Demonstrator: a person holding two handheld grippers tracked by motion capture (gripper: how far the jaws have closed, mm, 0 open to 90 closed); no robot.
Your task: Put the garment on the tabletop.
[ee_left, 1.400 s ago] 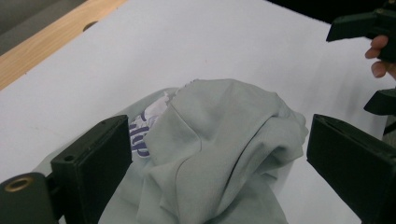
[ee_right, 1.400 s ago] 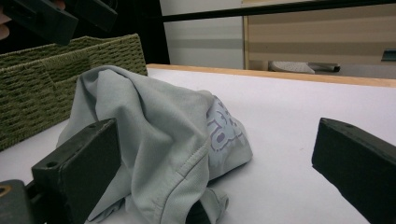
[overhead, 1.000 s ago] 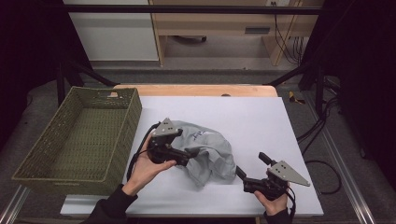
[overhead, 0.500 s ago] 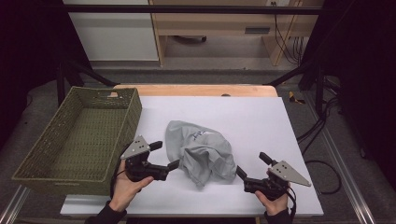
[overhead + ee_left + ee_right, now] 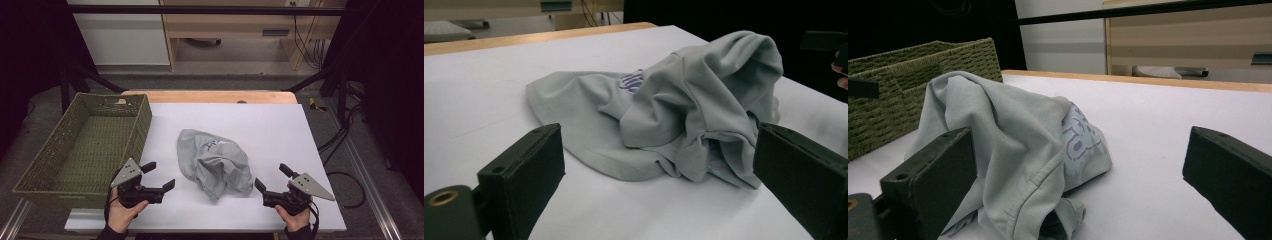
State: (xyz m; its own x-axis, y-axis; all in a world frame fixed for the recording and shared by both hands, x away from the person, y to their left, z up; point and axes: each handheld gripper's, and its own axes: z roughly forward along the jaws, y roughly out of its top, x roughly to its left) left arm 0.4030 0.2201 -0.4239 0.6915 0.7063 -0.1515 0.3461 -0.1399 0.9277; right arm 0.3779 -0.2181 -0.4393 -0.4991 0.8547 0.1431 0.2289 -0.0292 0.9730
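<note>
L gripper (image 5: 159,175) now back off shirt (image 5: 215,162); both grippers' fingers wide, empty.

No readable text anywhere. Crumpled grey shirt (image 5: 214,162) at frame centre carries purple printed lettering (image 5: 1079,137), folded and blurred; letters indistinct in high view, left gripper view (image 5: 631,80) and right gripper view alike. No labels, brands, numbers legible.

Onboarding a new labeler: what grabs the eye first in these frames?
A crumpled grey shirt with purple print lies heaped mid-table on the white surface. The left gripper and right gripper flank it near the front edge, both open and apart from the cloth. A green woven basket sits at the table's left.
</note>
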